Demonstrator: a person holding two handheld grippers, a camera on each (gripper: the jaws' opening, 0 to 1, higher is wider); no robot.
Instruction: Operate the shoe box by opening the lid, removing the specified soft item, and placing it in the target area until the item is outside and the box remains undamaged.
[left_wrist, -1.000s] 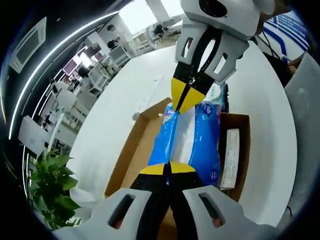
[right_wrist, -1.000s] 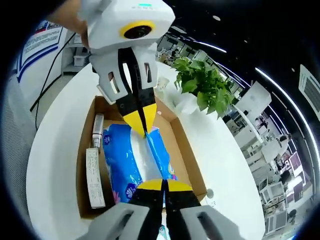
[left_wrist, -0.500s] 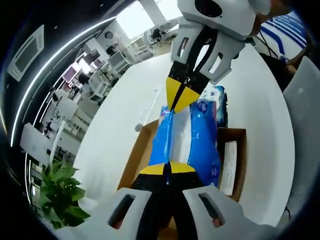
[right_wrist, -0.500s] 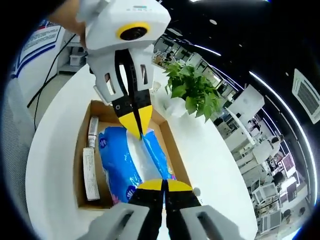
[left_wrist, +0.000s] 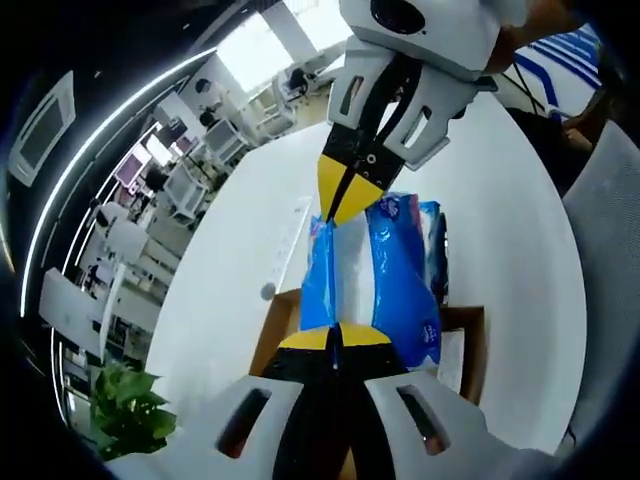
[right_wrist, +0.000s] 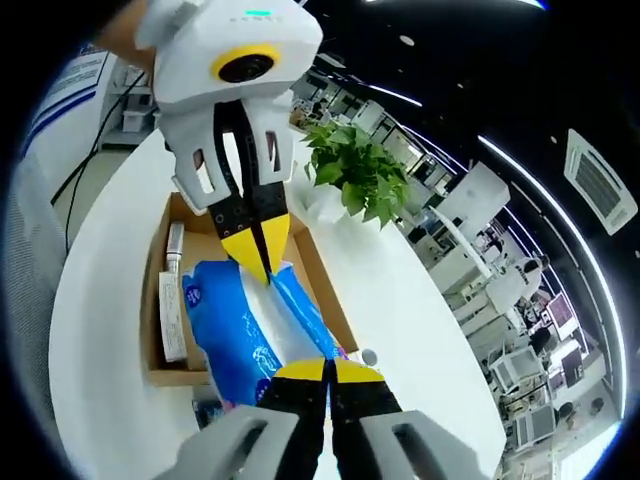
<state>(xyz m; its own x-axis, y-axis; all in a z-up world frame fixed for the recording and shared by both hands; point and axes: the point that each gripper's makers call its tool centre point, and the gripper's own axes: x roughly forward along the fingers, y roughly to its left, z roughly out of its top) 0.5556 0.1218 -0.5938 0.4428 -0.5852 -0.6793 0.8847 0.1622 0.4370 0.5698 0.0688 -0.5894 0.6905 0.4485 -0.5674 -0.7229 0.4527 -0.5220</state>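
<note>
Left gripper view: the left gripper (left_wrist: 335, 338) is pressed together on the near end seam of the blue tissue pack (left_wrist: 400, 285); the right gripper (left_wrist: 345, 205) enters from above, jaws pinched on the far seam
Right gripper view: the right gripper (right_wrist: 326, 371) pinches the near edge of the pack (right_wrist: 240, 325); the left gripper (right_wrist: 255, 262) clamps the opposite edge
Item position: the pack hangs stretched between both grippers, above the shoe box (right_wrist: 152, 320), apparently clear of its walls
Change: over the last second the pack has risen; less of the box interior is covered, and the box (left_wrist: 470, 345) sits lower behind the pack
Box state: open; no damage visible; a flat white item (right_wrist: 172, 315) lies inside along one wall
Surroundings: white table (left_wrist: 240, 270); potted plant (right_wrist: 355, 180) beyond the box
Task meaning: removal judged nearly complete; transfer to the target area remains; the target area cannot be identified
</note>
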